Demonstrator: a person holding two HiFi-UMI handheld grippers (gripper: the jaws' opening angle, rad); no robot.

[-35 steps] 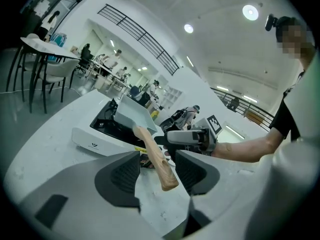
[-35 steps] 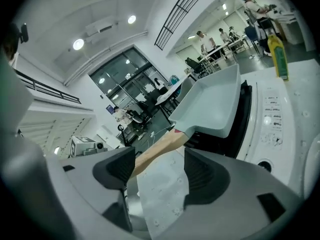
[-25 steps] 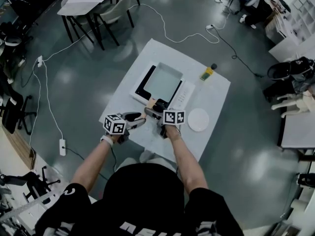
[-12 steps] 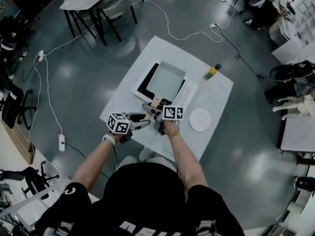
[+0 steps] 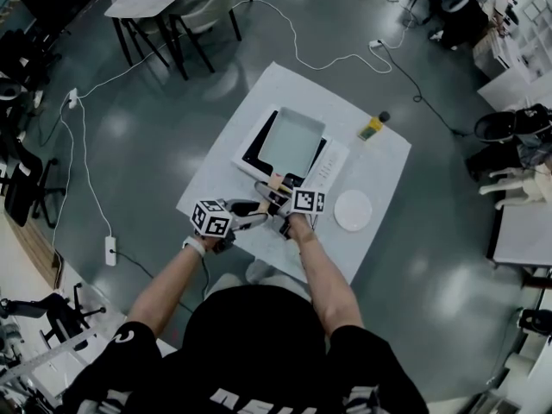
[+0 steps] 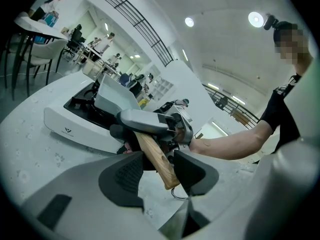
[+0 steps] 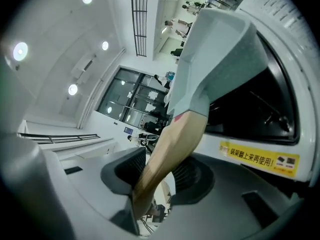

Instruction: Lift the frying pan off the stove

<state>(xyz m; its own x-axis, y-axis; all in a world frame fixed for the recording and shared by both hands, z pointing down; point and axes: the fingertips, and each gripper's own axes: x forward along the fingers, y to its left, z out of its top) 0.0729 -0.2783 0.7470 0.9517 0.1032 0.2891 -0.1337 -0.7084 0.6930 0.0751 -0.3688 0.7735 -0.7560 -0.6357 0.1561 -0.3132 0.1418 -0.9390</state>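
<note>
- Nearest, the left gripper (image 6: 157,166) waits at the butt end of the tapered pale wooden handle (image 6: 154,156). Its jaws have just eased in slightly, yet they stand apart, and the wood passes between the pads unpinched. It seems placed there as a second support for a long lever.
- Just beyond, the right gripper (image 7: 160,176) sits further up the same wooden handle, nearer the pan. Its jaws have just been closing with the wood between them, and the pads look clamped against both flanks. This is probably the main grip, taken close to the weight.
- Both of the person's forearms reach forward side by side with elbows bent. The grippers point almost level with a slight downward tilt, which suits a handle jutting back toward the person. The right gripper is tipped over on its side, so its pads meet the handle's sides.
- Farther on, the square pale-grey metal frying pan (image 5: 291,142) appears to rest on the white stove (image 5: 255,152) with its black glass top, so the lift is not yet made.
- The stove stands mid-way across the white square desk (image 5: 285,89).
- A round white plate (image 5: 352,210) lies to the stove's right, apart from it and out of the way of the lift.
</note>
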